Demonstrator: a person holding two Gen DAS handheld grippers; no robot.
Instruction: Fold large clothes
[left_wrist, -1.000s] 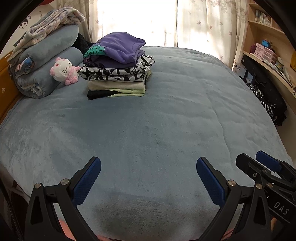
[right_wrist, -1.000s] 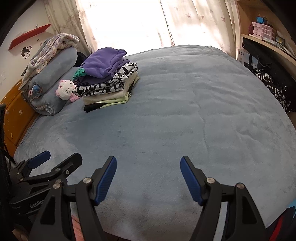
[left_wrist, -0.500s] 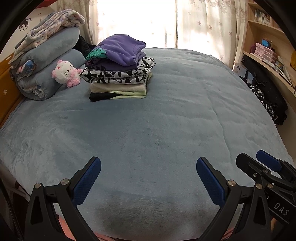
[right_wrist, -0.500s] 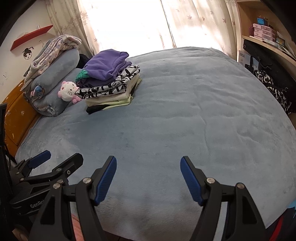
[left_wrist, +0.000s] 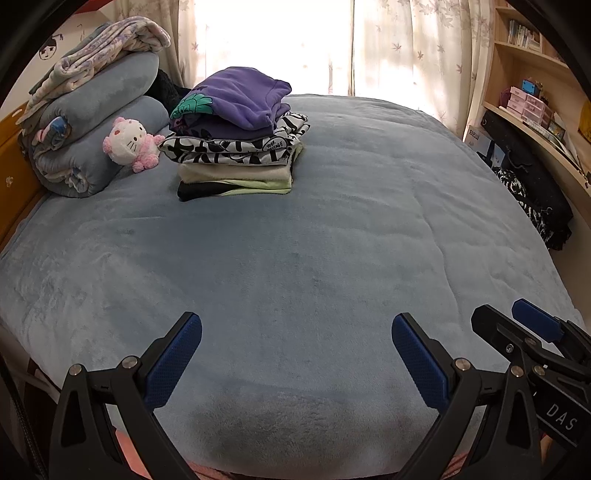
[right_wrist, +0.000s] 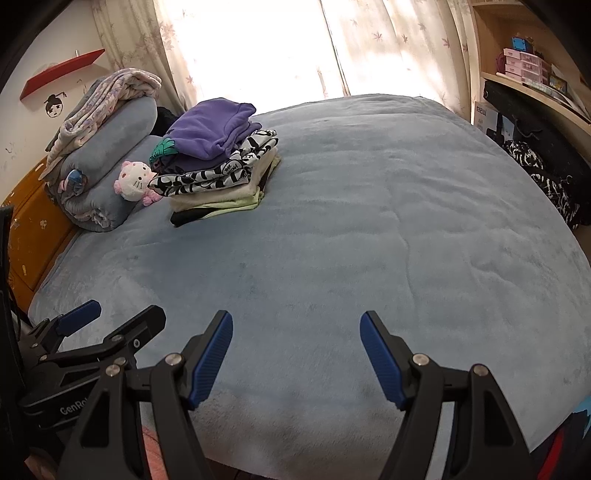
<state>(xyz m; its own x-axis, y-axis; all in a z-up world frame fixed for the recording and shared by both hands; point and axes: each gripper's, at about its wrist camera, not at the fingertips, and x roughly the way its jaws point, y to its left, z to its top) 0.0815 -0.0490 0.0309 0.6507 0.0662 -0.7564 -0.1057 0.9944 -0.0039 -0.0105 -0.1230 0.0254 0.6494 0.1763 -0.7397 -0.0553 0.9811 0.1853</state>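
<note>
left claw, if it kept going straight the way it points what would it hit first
Probably the blue blanket covering the bed. The open left claw points low across it, with nothing in between; the stack of folded clothes sits farther back and left.

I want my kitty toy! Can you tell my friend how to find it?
Look at the big blue bed, toward the headboard end by the window. The kitty sits between the rolled blue blankets and the pile of folded clothes. It is the only toy there, small, white and fluffy, with pink ears and pink feet.
</note>
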